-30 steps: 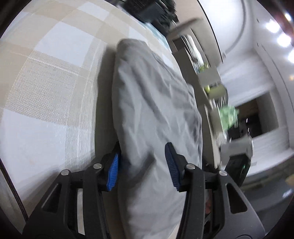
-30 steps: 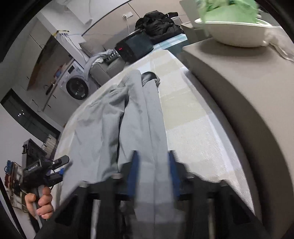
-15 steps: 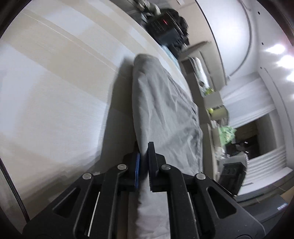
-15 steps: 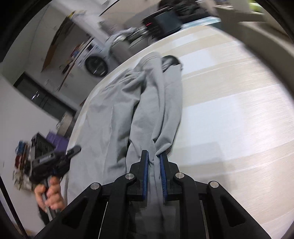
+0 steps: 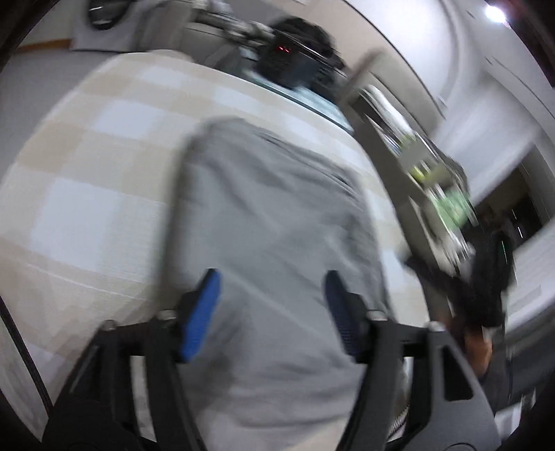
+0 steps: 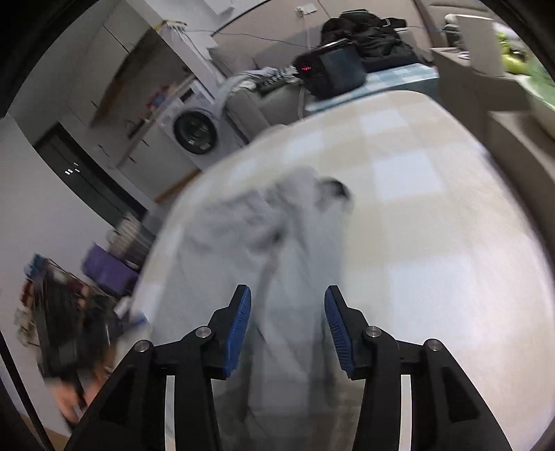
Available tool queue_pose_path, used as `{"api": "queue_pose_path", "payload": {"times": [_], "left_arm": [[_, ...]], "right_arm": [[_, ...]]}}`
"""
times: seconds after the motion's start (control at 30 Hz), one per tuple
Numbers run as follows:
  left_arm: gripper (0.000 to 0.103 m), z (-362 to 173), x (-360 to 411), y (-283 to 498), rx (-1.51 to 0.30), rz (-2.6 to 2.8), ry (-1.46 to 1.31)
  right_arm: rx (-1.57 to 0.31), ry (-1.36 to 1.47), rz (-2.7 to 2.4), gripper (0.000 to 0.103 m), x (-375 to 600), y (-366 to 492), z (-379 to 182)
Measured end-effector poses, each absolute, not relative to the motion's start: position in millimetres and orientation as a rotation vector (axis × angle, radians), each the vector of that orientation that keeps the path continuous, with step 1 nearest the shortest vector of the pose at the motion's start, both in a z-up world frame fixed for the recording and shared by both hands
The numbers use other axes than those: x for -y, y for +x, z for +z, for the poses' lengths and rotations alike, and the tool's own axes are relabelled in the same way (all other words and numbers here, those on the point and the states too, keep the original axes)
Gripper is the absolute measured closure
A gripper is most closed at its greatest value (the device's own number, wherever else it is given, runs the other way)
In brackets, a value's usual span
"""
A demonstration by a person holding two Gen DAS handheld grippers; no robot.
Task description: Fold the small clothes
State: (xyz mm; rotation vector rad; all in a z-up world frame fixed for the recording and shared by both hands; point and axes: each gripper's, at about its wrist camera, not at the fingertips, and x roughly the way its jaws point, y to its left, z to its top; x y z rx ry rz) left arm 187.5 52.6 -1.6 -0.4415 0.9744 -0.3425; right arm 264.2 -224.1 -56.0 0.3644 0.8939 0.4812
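We see the grey garment [image 5: 274,222] lying on the bench [image 5: 86,194], spread lengthwise away from both cameras. Its cloth is soft and matte, with shallow creases. In the right wrist view the garment [image 6: 295,249] bunches into ridges at its left side, and a small dark patch shows at its far end. Motion blur softens both views, so we cannot make out seams or the exact outline.

The left gripper [image 5: 269,308] hangs over the near part of the garment, jaws wide apart, blue ribbed pads on each side, nothing between them but the cloth below. We cannot tell whether the pads touch the cloth. The right gripper [image 6: 286,326] is likewise wide open above the garment's near end; the near edge of the cloth is cut off by the frame and the black fingers.

The bench carries a checked cover, beige and white squares with a woven texture.

Beyond the far edge sits a black box [image 6: 329,71] with a red display, with a dark heap [image 6: 367,31] behind it. A washer [image 6: 194,130] stands at left in the right wrist view. A green smear [image 5: 454,204] at right in the left wrist view is too blurred to identify.
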Motion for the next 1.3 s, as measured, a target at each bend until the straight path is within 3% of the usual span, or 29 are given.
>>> {"api": "queue_pose_path", "payload": {"times": [0.17,0.2,0.23,0.27,0.33,0.43,0.57,0.67,0.73,0.8,0.97,1.0,1.03,1.3], "left_arm": [[0.035,-15.3,15.9,175.4,-1.057,-0.510,-0.326],[0.035,-20.4,23.4,172.9,-1.074,-0.513,-0.303],[0.035,-25.4,28.2,170.2,-1.086,-0.510,-0.289],[0.035,-28.7,30.7,167.0,-1.091,-0.512,-0.280],[0.035,-30.4,33.7,160.2,-1.084,-0.526,-0.258],[0.035,-32.0,34.8,152.7,-1.077,-0.548,-0.234],[0.035,-33.8,35.2,145.7,-1.055,-0.565,-0.215],[0.035,-32.5,34.8,138.9,-1.059,-0.557,-0.222],[0.034,-30.6,34.1,135.4,-1.064,-0.550,-0.237],[0.034,-27.3,34.4,128.2,-1.069,-0.555,-0.247],[0.033,-28.0,38.9,125.6,-1.080,-0.558,-0.236],[0.033,-27.8,41.3,124.9,-1.079,-0.551,-0.230],[0.033,-27.3,45.0,124.0,-1.076,-0.545,-0.225],[0.033,-21.1,36.8,117.7,-1.074,-0.537,-0.246]], "right_arm": [[-0.986,0.504,0.540,0.058,195.8,331.5,-77.8],[-1.017,0.510,0.521,0.062,189.6,345.9,-86.6],[-1.034,0.510,0.512,0.084,185.5,355.6,-89.8],[-1.045,0.495,0.517,0.093,181.9,361.5,-90.9],[-0.987,0.432,0.552,0.097,174.7,361.7,-76.0],[-0.911,0.330,0.550,0.097,167.3,357.8,-60.3],[-1.014,0.180,0.477,0.092,155.5,379.3,-92.5],[-1.014,0.303,0.500,0.079,171.5,369.4,-90.6],[-1.007,0.391,0.528,0.065,187.3,355.1,-85.2],[-1.019,0.446,0.587,0.059,191.2,335.2,-86.2],[-1.072,0.380,0.623,0.061,166.6,314.0,-95.4],[-1.079,0.339,0.597,0.076,162.6,312.1,-97.3],[-1.081,0.301,0.567,0.097,157.4,311.5,-100.2],[-1.024,0.347,0.513,0.095,189.4,310.1,-94.9]]}}
